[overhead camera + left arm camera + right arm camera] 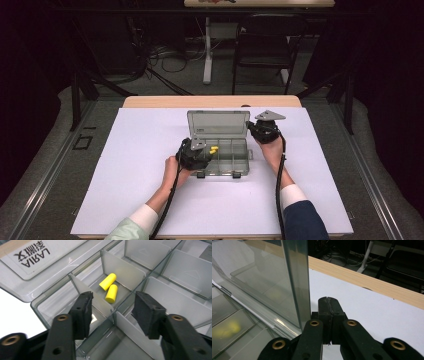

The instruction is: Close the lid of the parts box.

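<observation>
Scene: you work at a counter (150, 200) covered by a white sheet, with a clear grey compartment box (227, 167) at the middle of the high view.

Box: its lid (218, 124) stands raised at the far edge, toward the top of the frame. Thin dividers split the tray into compartments.

Lid label: in the left gripper view a printed label (31, 256) sits upside down at the upper left of the frame.

Task items: two yellow foam earplugs (110, 287) lie together in one compartment, side by side and apparently touching, just above the middle of the left gripper view. In the high view they show as a yellow spot (213, 149) in the left half of the tray, immediately right of your left hand's tool.

Left claw (112, 310): the jaws stand apart over the tray, nothing between them but a divider edge below. The earplugs lie beyond the tips, untouched. In the high view this claw (196, 155) sits at the box's left front portion.

Right claw (328, 312): the jaws are pressed together, pad against pad, with nothing between them. It sits just beside the right edge of the upright lid (295, 282); contact with the lid cannot be confirmed. In the high view it (263, 131) is at the box's upper right corner.

Background: a wooden counter edge (372, 282) runs beyond the white sheet; a dark chair (265, 47) stands at the top of the high view.
</observation>
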